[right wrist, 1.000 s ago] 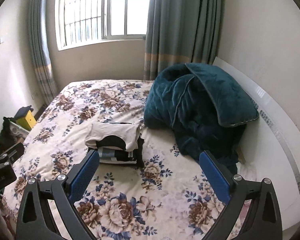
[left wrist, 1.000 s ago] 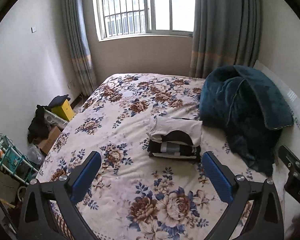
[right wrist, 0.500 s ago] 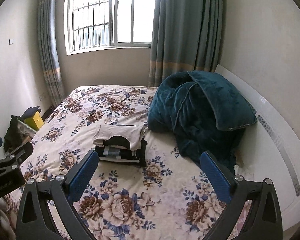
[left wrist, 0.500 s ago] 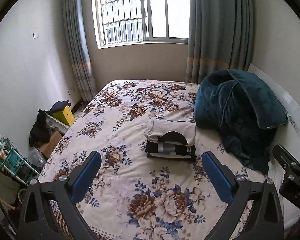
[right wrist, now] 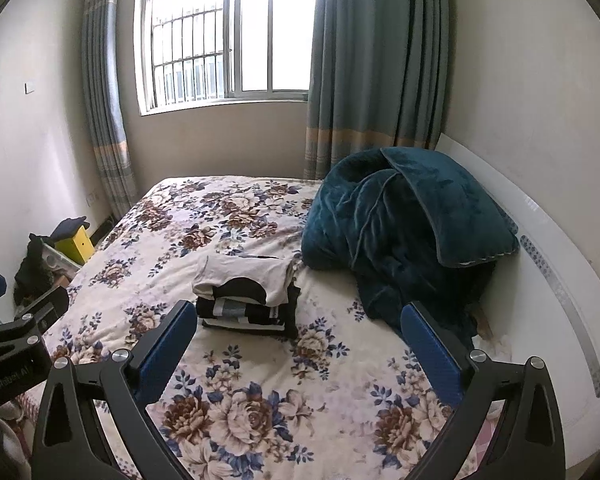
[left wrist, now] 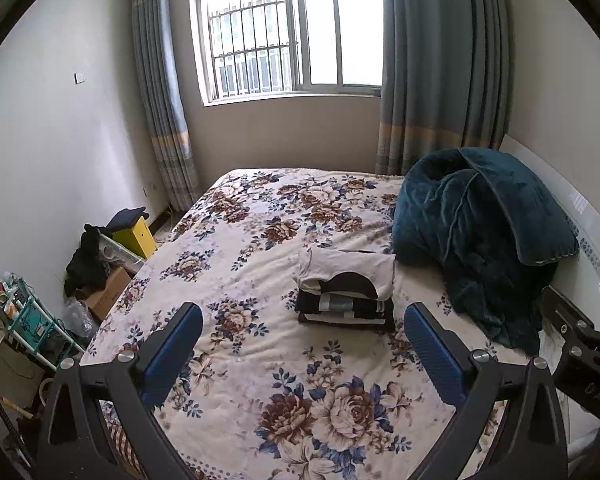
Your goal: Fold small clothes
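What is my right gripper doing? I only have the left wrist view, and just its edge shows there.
Observer: The right gripper is open with nothing between its fingers. It hangs above the bed, aimed at the stack of folded clothes.
Operator: Is anything hidden behind that gripper on my side, near the headboard?
Observer: Yes. A small brown thing lies at the lower edge of the blanket, against the headboard. I cannot tell what it is.
Operator: Is it touching the stack?
Observer: No. The blanket lies between them.
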Available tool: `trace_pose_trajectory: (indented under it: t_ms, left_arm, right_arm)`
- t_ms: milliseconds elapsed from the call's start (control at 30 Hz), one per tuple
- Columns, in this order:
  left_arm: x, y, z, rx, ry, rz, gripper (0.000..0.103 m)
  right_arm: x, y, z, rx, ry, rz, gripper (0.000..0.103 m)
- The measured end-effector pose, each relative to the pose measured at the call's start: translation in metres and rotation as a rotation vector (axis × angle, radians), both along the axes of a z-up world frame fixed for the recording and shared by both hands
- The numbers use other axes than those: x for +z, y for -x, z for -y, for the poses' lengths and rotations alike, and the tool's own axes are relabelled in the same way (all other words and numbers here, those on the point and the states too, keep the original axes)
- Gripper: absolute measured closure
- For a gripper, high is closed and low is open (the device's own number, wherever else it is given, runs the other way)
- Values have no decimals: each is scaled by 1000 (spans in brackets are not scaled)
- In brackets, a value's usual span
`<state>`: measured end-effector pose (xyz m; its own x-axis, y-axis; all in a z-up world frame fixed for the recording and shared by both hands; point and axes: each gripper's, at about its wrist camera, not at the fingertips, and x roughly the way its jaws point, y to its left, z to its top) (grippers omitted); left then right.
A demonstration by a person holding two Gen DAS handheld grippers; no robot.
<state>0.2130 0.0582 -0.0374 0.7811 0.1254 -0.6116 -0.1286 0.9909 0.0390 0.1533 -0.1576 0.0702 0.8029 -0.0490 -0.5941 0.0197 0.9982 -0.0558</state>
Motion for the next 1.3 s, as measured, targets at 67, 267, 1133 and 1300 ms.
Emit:
trace_pose_trajectory:
  t_ms: [67, 267, 1133, 1300]
  left_arm:
    - [1, -1, -1, 3, -2, 0, 0]
    - [1, -1, 3, -1, 0, -2, 0]
    - [1, -5, 0, -9, -5, 6, 0]
    - [2, -5, 2, -13, -7, 10, 0]
  right_arm:
    - [0, -2, -1, 9, -2, 0, 0]
    - [1, -3, -2, 14, -9, -1, 0]
    - [-2, -10, -4, 15, -7, 0, 0]
    - [-2, -10, -5, 15, -7, 1, 0]
